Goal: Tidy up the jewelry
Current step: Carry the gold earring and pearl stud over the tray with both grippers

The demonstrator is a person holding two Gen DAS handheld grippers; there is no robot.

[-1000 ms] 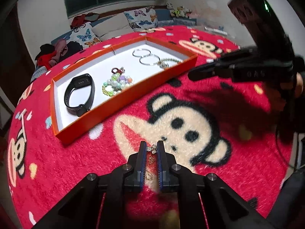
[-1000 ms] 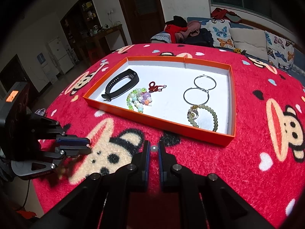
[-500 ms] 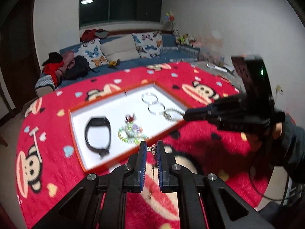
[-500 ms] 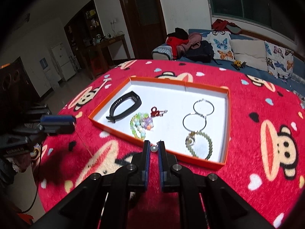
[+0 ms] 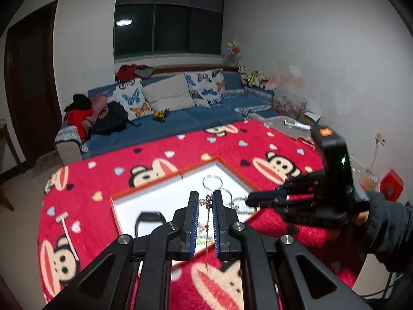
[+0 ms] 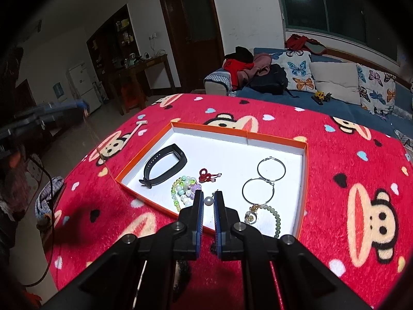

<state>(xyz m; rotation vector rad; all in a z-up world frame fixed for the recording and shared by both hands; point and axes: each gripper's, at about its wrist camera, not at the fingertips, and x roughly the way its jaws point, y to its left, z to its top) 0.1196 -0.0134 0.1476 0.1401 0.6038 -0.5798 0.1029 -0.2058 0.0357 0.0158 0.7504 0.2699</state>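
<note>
Above the red plush monkey-print cover of the tabletop (image 6: 335, 155), you held both grippers tilted downward toward the orange tray (image 6: 304, 180). Your left gripper (image 5: 205, 201) had its jaws clenched on a thin gold chain necklace (image 5: 206, 202): a small flower-shaped charm sat pinched between the tips, and the fine chain hung straight down between the blue-edged pads. Your right gripper (image 6: 208, 201) was likewise clenched, grasping a small round white pearl bead (image 6: 208, 201) at its very tips, over the tray's near edge.

The tray was a shallow cardboard box, orange on its walls and white inside. In it lay a matte black rubbery wristband (image 6: 165, 166), a loop of glossy green, white and lilac beads (image 6: 184, 191), a little red knotted cord piece (image 6: 206, 175), two thin silvery wire hoops (image 6: 271, 168), and a pale green bead bracelet with a gold charm (image 6: 268, 215).

The right wrist view showed all of these sharply, and your left gripper only as a dim blur at its left edge. The left wrist view showed the tray smeared and half hidden behind the jaws, but it did show your right gripper (image 5: 251, 201) from the side, with your dark-sleeved right hand (image 5: 361, 214) behind it, and a blue sofa (image 5: 206, 113) with butterfly cushions beyond.
</note>
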